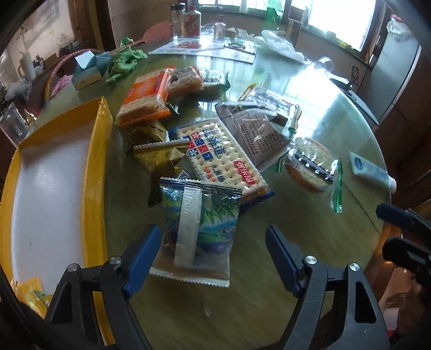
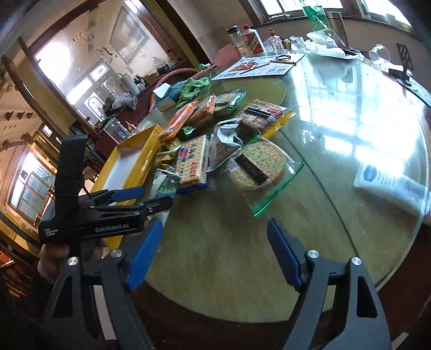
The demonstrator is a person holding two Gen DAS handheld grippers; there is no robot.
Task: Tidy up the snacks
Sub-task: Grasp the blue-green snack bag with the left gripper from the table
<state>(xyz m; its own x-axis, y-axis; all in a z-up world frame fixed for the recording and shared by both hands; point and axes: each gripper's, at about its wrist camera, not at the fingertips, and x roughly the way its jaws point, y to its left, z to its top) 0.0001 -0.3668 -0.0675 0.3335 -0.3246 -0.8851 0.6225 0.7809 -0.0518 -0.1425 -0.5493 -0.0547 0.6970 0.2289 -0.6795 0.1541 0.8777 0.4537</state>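
Observation:
A pile of snack packets lies on the round glass table (image 1: 309, 220). A blue-green leaf-print packet (image 1: 198, 228) lies nearest, between the fingers of my open left gripper (image 1: 214, 258), not clamped. Behind it lie a square cracker pack (image 1: 221, 156), an orange cracker pack (image 1: 146, 98), gold packets (image 1: 159, 156) and a round cracker bag (image 1: 309, 167). A yellow tray (image 1: 95, 172) with a white floor stands to the left, with yellow packets (image 1: 29, 296) in its near corner. My right gripper (image 2: 215, 255) is open and empty above the table's near edge; the round cracker bag (image 2: 258, 167) lies ahead of it. The left gripper (image 2: 129, 199) shows at left there.
A white tube (image 1: 370, 171) lies at the right of the table. At the far side are bottles (image 1: 186, 20), a flyer (image 1: 204, 49), a green cloth (image 1: 126, 62), a tissue box (image 1: 89, 70) and a white plastic bag (image 1: 280, 45).

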